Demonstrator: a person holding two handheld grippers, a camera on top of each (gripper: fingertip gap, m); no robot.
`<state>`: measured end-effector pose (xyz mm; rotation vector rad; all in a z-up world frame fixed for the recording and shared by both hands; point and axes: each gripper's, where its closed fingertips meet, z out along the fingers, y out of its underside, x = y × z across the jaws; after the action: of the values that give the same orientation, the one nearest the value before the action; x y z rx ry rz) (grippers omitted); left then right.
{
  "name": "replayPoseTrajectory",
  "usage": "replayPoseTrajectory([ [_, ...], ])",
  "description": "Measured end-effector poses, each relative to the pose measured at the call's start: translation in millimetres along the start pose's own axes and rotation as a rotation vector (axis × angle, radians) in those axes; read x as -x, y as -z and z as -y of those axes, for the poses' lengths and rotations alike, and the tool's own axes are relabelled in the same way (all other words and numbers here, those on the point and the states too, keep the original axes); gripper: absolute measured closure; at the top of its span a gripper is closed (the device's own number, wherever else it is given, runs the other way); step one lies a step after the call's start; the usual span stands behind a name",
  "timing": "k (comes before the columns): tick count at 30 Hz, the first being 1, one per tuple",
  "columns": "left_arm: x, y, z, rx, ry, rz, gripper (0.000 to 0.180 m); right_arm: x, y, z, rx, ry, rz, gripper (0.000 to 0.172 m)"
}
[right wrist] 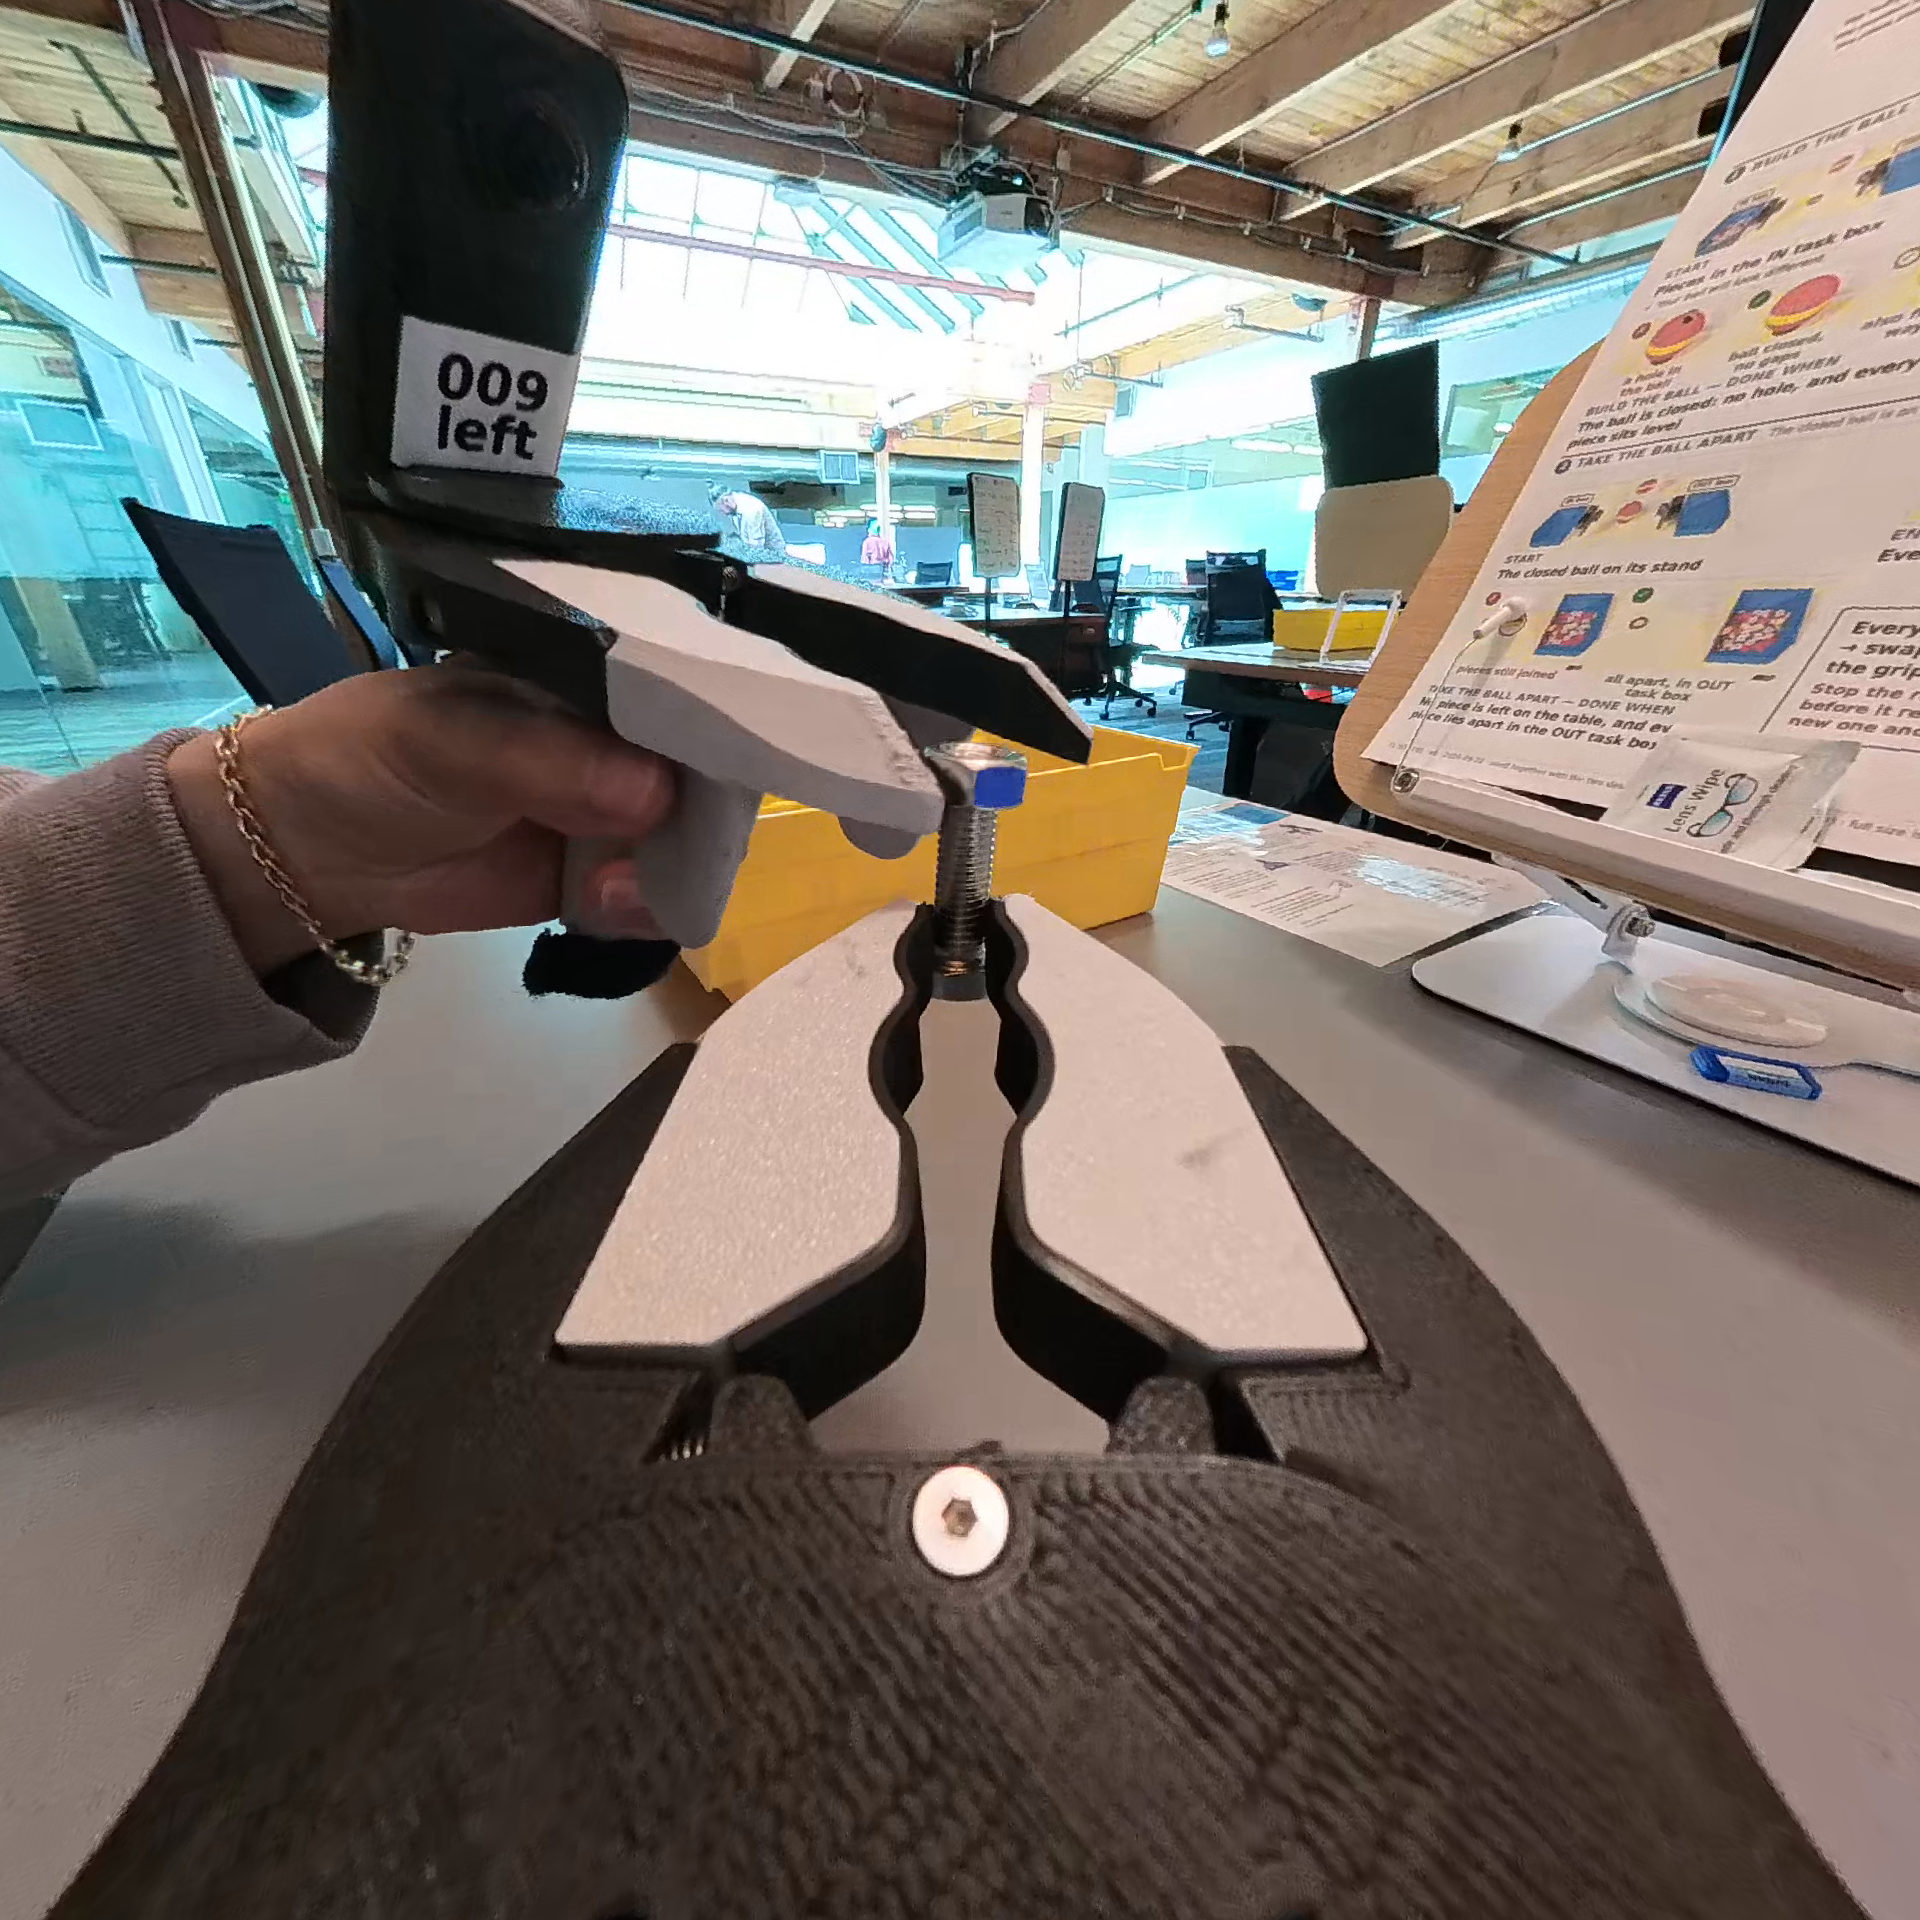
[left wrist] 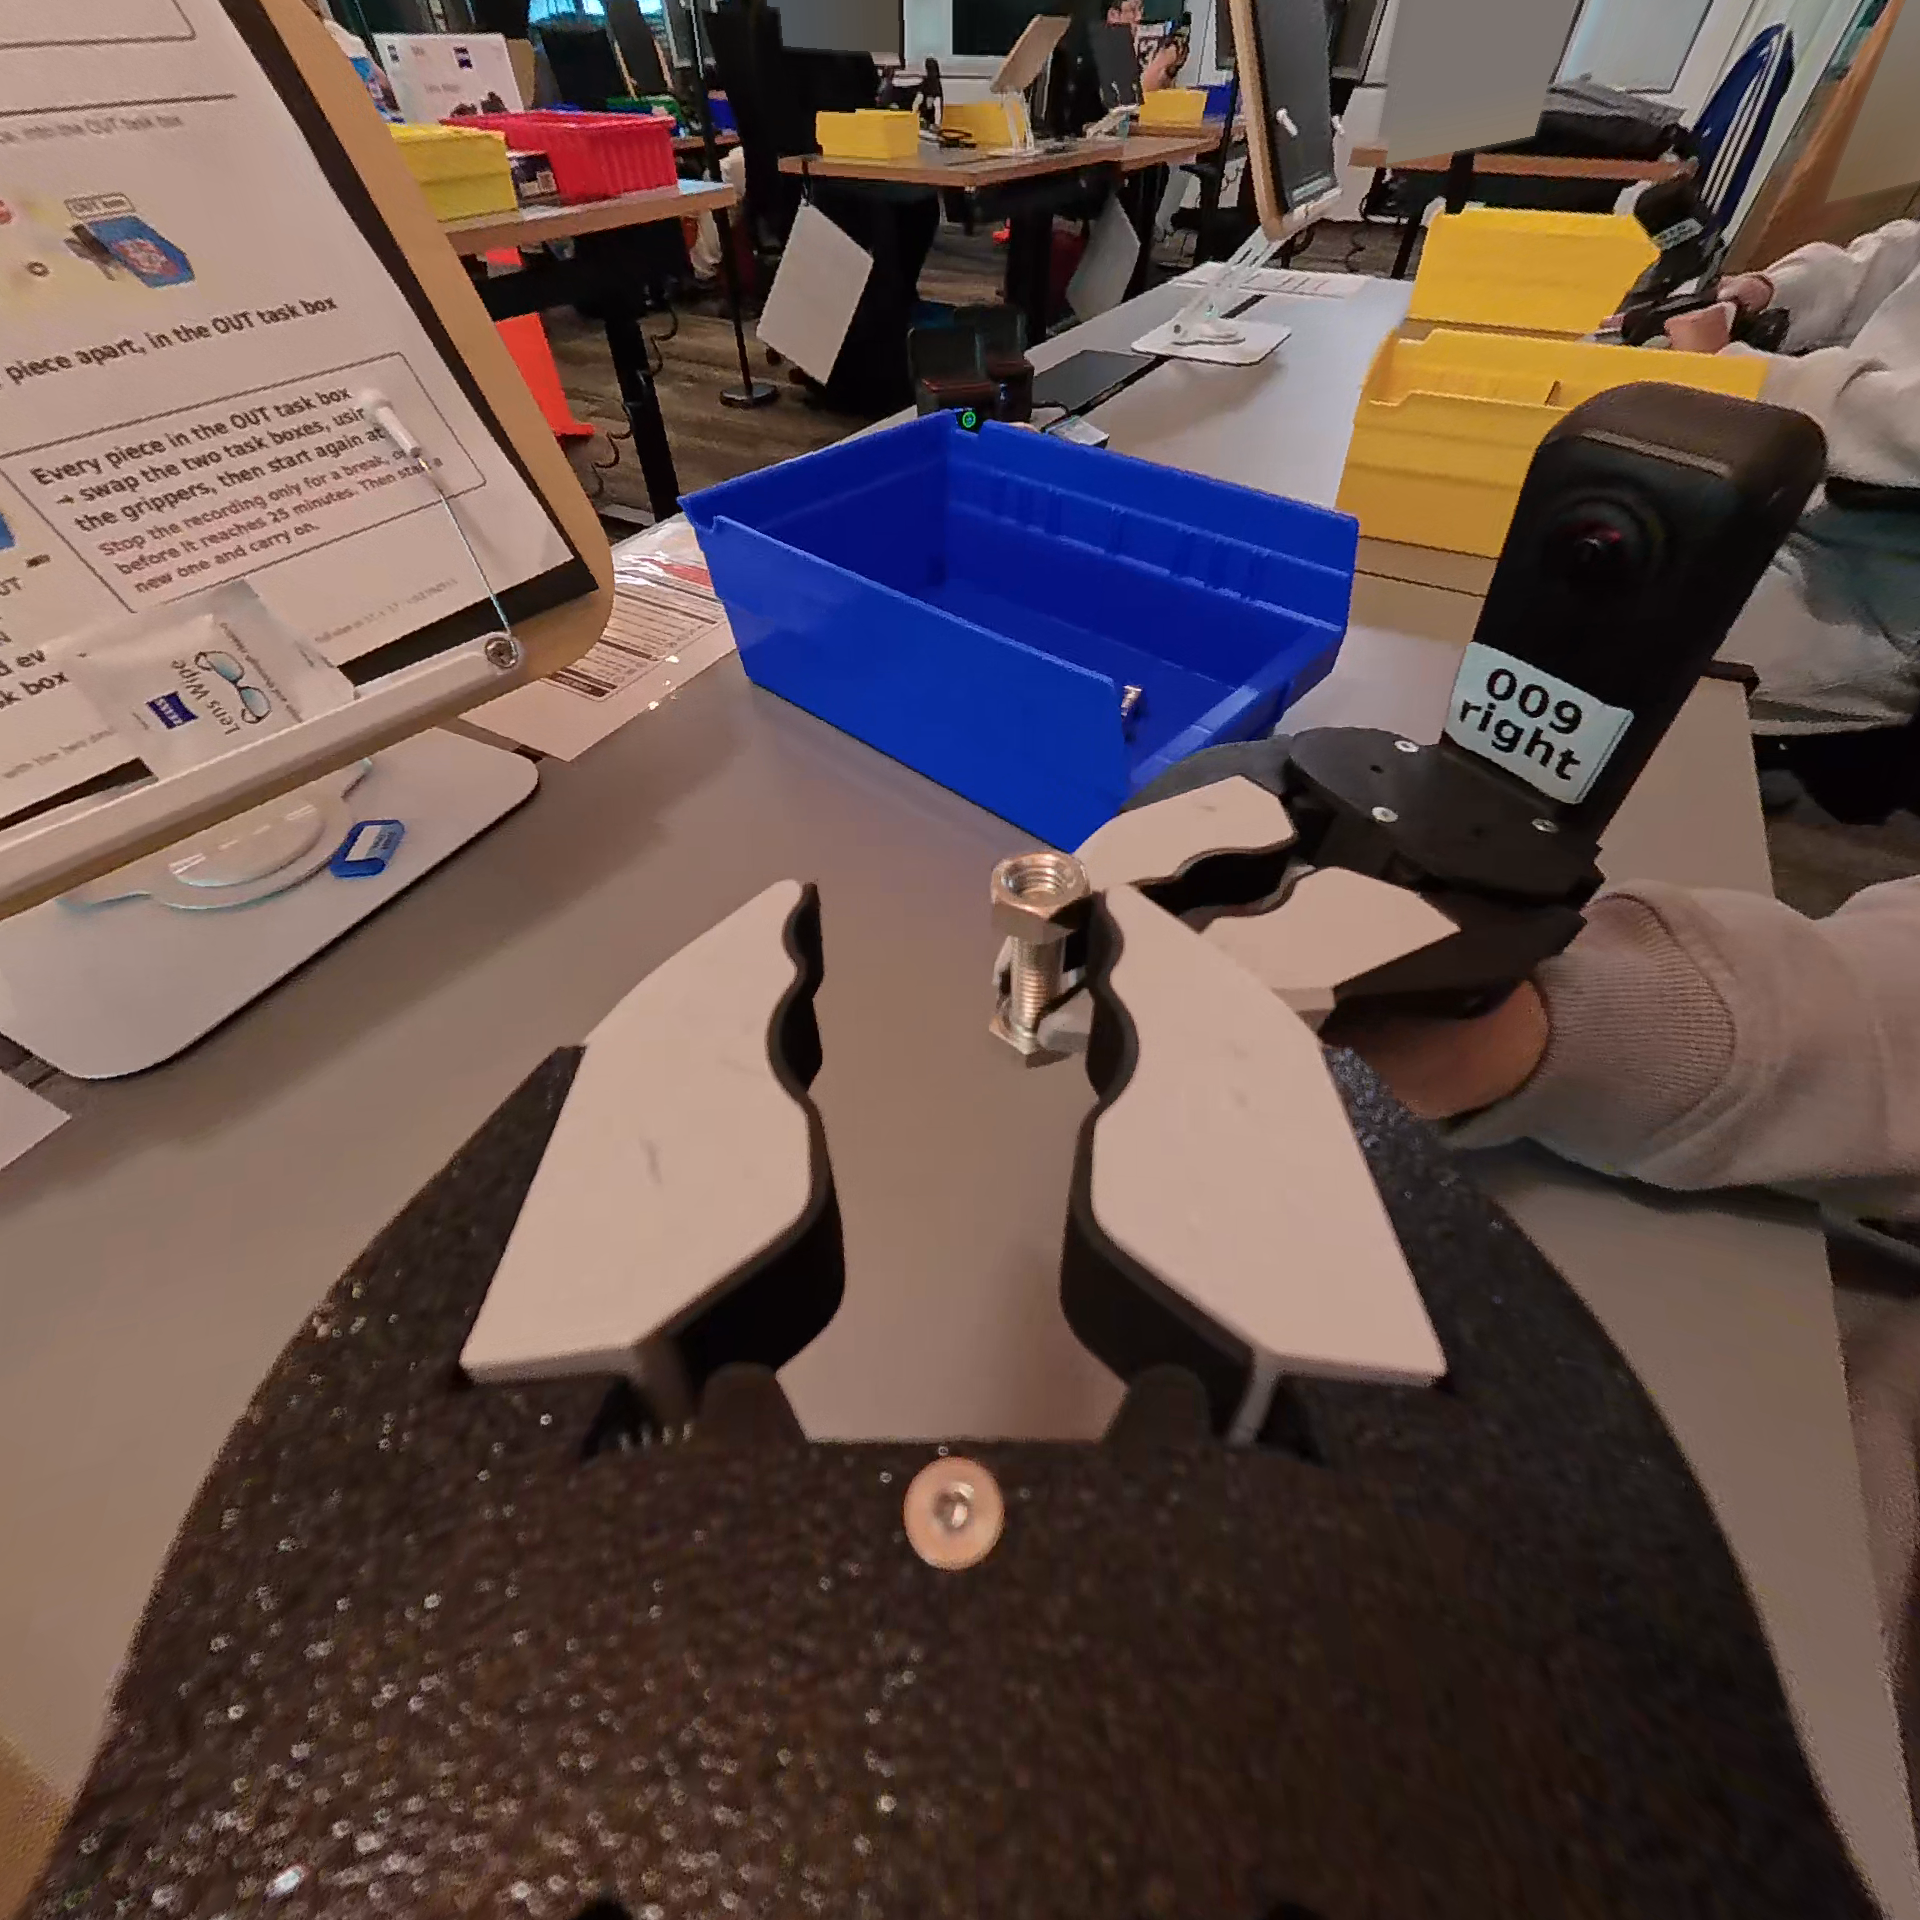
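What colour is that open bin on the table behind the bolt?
Bright blue bin, clearest in the left wrist view.

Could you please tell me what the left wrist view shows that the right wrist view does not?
Only the left wrist view shows the blue bin with a small metal part inside and the nut's threaded hole. Only the right wrist view shows the ceiling beams and a bracelet. Both show the upright bolt clamped by the right gripper, the open left gripper around the nut, yellow bins and the instruction board.
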<state>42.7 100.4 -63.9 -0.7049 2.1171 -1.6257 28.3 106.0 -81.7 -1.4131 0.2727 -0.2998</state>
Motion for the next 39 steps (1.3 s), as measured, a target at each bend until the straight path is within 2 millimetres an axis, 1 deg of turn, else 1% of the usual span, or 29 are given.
replayPoseTrajectory([
  [7, 2, 3, -5, 0.002, 0.036, -0.014, 0.133, -1, 0, 0, 0.002, -0.005, -0.004, 0.163],
  [10, 8, 7, -10, 0.020, 0.036, 0.007, 0.133, -1, 0, 1, -0.003, -0.004, -0.001, 0.163],
  [12, 6, 10, -8, 0.001, 0.048, -0.009, 0.133, -1, 0, 0, 0.001, 0.001, -0.001, 0.163],
  [16, -3, 10, 3, -0.069, 0.089, -0.065, 0.133, 1, -1, -1, 0.011, 0.010, 0.004, 0.163],
  [21, -2, 4, 0, -0.071, 0.106, -0.063, 0.133, 2, -1, -2, 0.013, 0.016, 0.006, 0.163],
  [25, 2, 7, -1, -0.072, 0.102, -0.033, 0.133, 0, 0, -2, 0.012, 0.008, -0.001, 0.163],
  [29, 15, 15, -7, -0.041, 0.075, 0.035, 0.136, -1, 0, 0, 0.007, 0.008, -0.005, 0.163],
  [30, 14, 16, -7, -0.044, 0.071, 0.026, 0.136, 0, 0, 0, 0.006, 0.010, -0.005, 0.163],
  [32, 5, 15, -1, -0.081, 0.087, -0.019, 0.134, 1, -1, 0, 0.009, 0.011, 0.000, 0.163],
  [35, -7, 9, 7, -0.131, 0.108, -0.069, 0.130, 3, -2, -2, 0.018, 0.016, 0.005, 0.163],
  [37, -8, 4, 6, -0.132, 0.112, -0.070, 0.130, 3, -2, -2, 0.015, 0.016, 0.004, 0.163],
  [39, -5, 1, 2, -0.118, 0.119, -0.046, 0.131, 2, -1, -1, 0.009, 0.012, 0.003, 0.163],
])
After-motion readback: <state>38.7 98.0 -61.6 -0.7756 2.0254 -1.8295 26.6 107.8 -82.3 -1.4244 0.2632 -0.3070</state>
